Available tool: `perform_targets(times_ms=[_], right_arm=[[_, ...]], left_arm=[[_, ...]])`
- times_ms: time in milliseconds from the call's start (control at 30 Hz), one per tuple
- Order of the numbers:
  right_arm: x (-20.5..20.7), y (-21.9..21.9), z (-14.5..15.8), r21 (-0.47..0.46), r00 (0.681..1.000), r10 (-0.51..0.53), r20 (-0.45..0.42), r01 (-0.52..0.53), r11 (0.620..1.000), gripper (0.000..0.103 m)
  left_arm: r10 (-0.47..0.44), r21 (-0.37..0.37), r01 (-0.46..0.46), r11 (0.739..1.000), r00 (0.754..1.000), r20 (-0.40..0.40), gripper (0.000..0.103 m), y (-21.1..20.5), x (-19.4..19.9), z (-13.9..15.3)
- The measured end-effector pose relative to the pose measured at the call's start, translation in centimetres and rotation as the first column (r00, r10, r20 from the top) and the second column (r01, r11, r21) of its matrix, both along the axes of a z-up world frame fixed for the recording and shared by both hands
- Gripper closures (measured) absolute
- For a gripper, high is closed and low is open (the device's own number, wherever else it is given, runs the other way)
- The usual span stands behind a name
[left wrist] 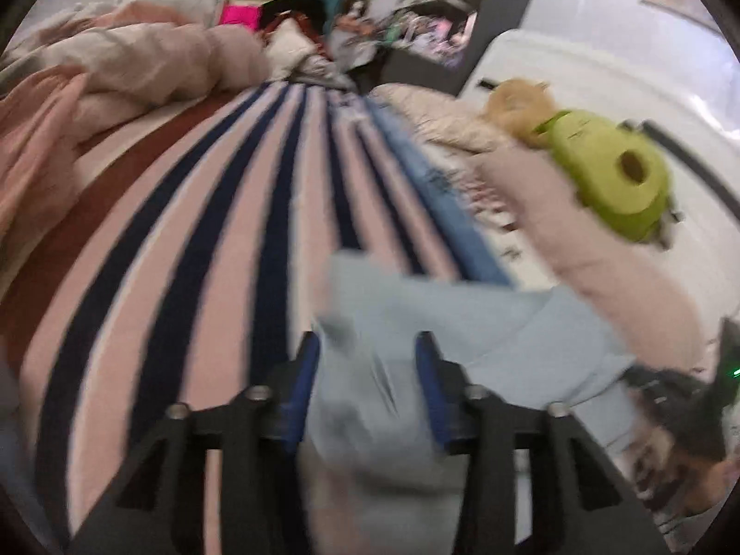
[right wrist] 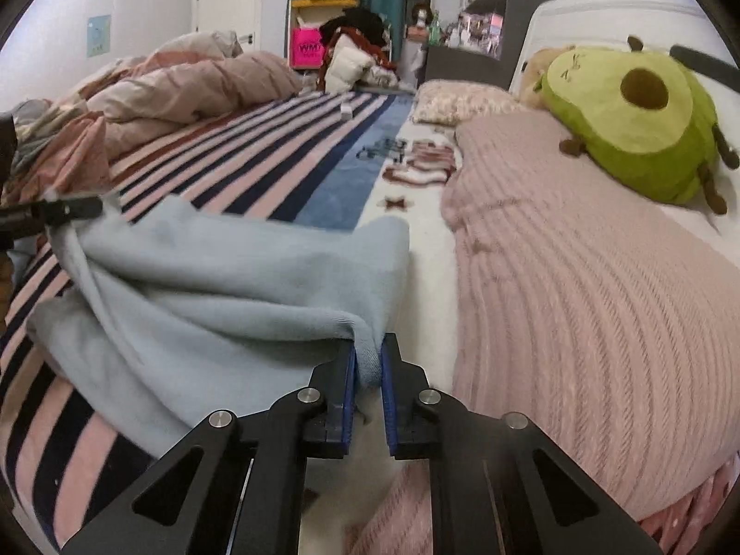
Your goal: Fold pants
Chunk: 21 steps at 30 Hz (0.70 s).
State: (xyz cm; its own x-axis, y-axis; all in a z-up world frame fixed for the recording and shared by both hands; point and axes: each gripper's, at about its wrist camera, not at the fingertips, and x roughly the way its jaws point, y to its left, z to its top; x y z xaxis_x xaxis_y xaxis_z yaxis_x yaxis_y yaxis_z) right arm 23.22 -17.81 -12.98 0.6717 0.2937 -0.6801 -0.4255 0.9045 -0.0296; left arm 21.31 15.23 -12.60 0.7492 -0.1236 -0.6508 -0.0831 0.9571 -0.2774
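The pale blue pants (right wrist: 222, 277) lie rumpled on the striped bed cover (right wrist: 277, 157). My right gripper (right wrist: 368, 365) is shut on a bunched edge of the pants at their near right corner; the cloth is pinched between the blue pads. In the blurred left wrist view, my left gripper (left wrist: 367, 356) has its jaws apart over the pants (left wrist: 462, 323). Cloth fills the gap between the pads, and I see no pinch. The right wrist view shows the left gripper (right wrist: 88, 207) side-on at the pants' far left edge.
A pink knitted blanket (right wrist: 578, 277) covers the right side of the bed, with a green avocado plush (right wrist: 633, 129) against the white headboard (right wrist: 601, 14). A crumpled pink duvet (right wrist: 185, 88) is heaped at the far left. A patterned pillow (right wrist: 462, 101) lies behind.
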Motion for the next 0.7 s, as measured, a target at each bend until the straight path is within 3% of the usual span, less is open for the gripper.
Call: perform_targets(times_ms=[167,333,433,533,600,633,700], right_arm=[[-0.1,-0.4,-0.3,-0.018,0.999,-0.004,-0.034,0.003,1.0,0.098],[-0.3,-0.1,-0.5,-0.042,0.999,-0.002,-0.034,0.0,0.999,0.098],[-0.3,-0.2,-0.5,-0.031,0.999,-0.004,-0.044,0.002,1.0,0.098],[-0.2,-0.4,-0.5,-0.016,0.999,-0.003,-0.052,0.003,1.0,0.098],[-0.1,-0.5,-0.6,-0.005,0.998,-0.003,-0.058,0.002,1.0,0.098],[0.0,-0.5,-0.6,0.0,0.998,-0.002,-0.06,0.002,1.0,0.098],[0.0,-0.6,-0.5,0.011,0.998,-0.001,-0.062,0.002,1.0,0.098]], left_arm=[[0.056,-0.009,-0.055,0.998,0.997,0.048,0.05,2.2,-3.1,1.1],[-0.117,-0.113,0.124,0.986,0.991,0.062,0.05,0.5,-2.9,1.7],[-0.172,-0.084,0.171,0.982,0.985,-0.004,0.05,-1.4,-1.5,0.5],[-0.191,-0.119,0.184,0.976,0.98,-0.047,0.05,-2.2,-0.7,-0.9],[-0.191,-0.112,0.185,0.976,0.981,-0.041,0.074,-2.6,-0.6,-1.2],[-0.2,-0.112,0.195,0.974,0.979,-0.033,0.092,-2.8,-0.6,-1.1],[-0.217,-0.101,0.217,0.971,0.976,0.01,0.093,-3.0,-1.0,-0.3]])
